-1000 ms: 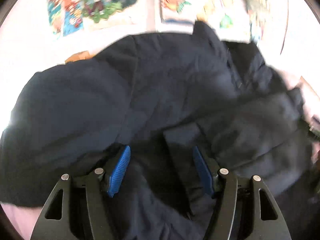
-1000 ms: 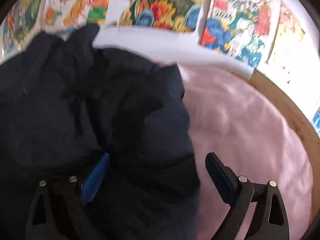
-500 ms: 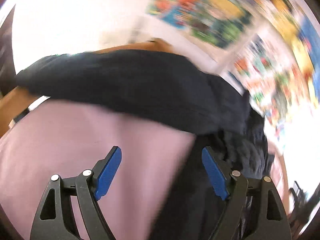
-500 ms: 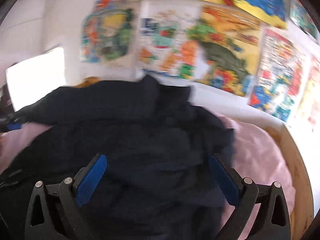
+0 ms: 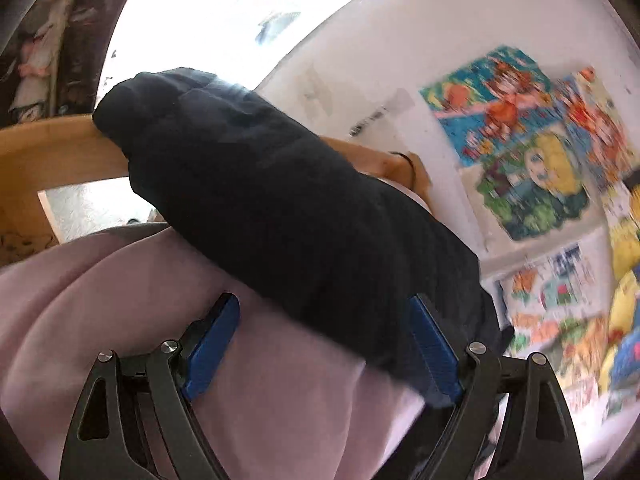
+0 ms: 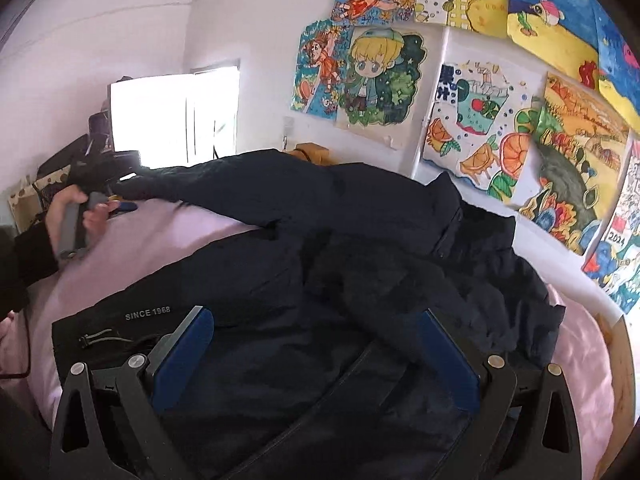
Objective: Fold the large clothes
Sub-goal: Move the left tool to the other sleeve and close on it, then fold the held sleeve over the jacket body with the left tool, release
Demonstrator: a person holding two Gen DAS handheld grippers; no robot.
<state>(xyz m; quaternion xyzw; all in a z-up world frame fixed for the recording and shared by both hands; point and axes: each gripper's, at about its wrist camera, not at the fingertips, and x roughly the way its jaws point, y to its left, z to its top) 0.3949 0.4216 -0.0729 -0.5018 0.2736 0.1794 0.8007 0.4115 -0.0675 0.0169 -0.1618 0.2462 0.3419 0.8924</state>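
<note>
A dark jacket (image 6: pixel 320 280) is seen spread across a pink bed (image 6: pixel 152 236), its hem printed "SINCE 1968" at 8 o'clock in the right wrist view and one sleeve (image 5: pixel 280 208) stretched toward 10 o'clock. The jacket's near edge is cut off behind the right gripper (image 6: pixel 316 364), whose fingers are held wide apart above the fabric, nothing clamped. The left gripper (image 5: pixel 324 352) has just been opening; its fingers are parted, the sleeve's lower part lying past the right-hand one, contact hard to make out. The left view is blurred. A hand (image 6: pixel 68 216) is seen at 9 o'clock, wrapped around the grey handle. Drawings (image 6: pixel 480 128) are cut off at 2 o'clock.
</note>
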